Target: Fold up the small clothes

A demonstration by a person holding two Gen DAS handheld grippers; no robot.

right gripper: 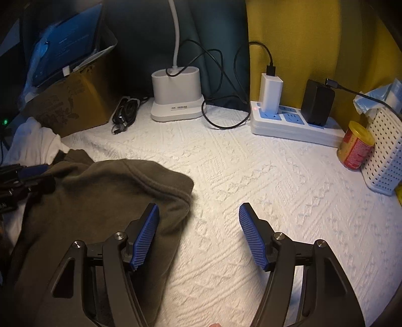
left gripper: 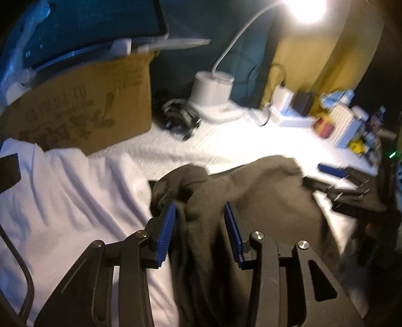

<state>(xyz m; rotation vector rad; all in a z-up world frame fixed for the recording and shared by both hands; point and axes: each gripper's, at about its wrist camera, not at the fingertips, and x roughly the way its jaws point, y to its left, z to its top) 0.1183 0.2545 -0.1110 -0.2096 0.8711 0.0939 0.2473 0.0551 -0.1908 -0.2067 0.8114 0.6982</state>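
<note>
left claw (left gripper: 199, 208) apart over olive garment (left gripper: 263, 201); right claw (right gripper: 198, 211) wide, empty

On the bedspread (right gripper: 251, 176): two garments, one olive (right gripper: 100, 196) and one white (right gripper: 32, 143), one cardboard box (right gripper: 75, 105), one lamp base (right gripper: 176, 95), one power strip (right gripper: 296, 125), one tin (right gripper: 354, 146), one basket (right gripper: 384, 156).

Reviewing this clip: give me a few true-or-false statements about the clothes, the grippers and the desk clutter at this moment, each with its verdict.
1. The right gripper holds the dark garment. False: its jaws stand open over the edge of the garment and the white cover, pinching nothing.
2. A white garment lies beside the dark one. True.
3. The lamp is off. False: it shines brightly.
4. A white charger is plugged into the power strip. True.
5. The yellow can stands beside the white basket. True.
</note>
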